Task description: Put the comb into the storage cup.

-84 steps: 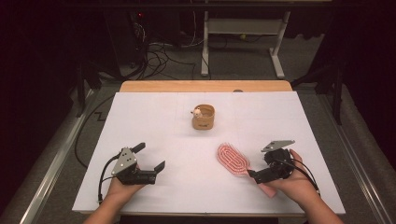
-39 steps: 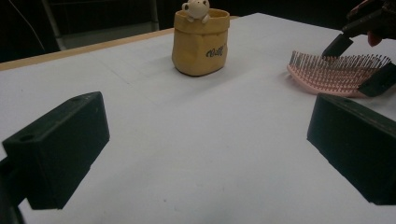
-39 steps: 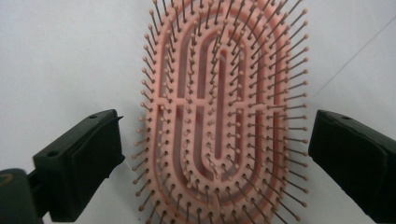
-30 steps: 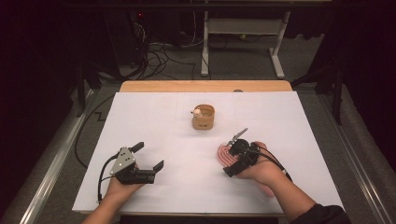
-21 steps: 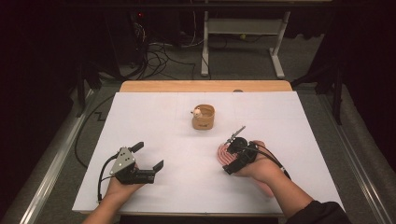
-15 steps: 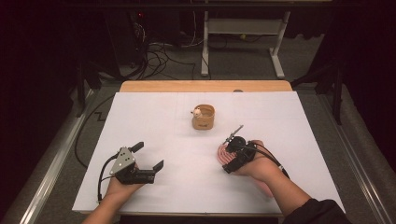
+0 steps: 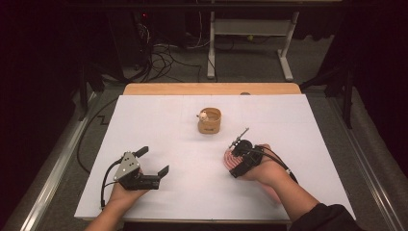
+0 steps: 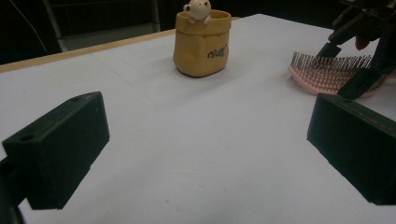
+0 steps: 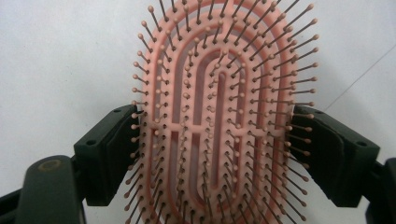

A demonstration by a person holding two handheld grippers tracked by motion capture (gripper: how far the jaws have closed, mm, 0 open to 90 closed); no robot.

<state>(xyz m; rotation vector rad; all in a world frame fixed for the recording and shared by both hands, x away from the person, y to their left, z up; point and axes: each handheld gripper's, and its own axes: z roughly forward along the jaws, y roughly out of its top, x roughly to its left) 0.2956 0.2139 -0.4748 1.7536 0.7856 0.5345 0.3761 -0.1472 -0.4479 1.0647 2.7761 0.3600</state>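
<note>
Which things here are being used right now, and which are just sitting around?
In use:
- pink hairbrush, lying bristles up
- right gripper, jaws on either side of the brush head

Just there:
- yellow cup with a little bear on its rim
- left gripper, open

Pink oval hairbrush (image 9: pixel 219 116), bristles up, flat on white table, right of centre.
</note>
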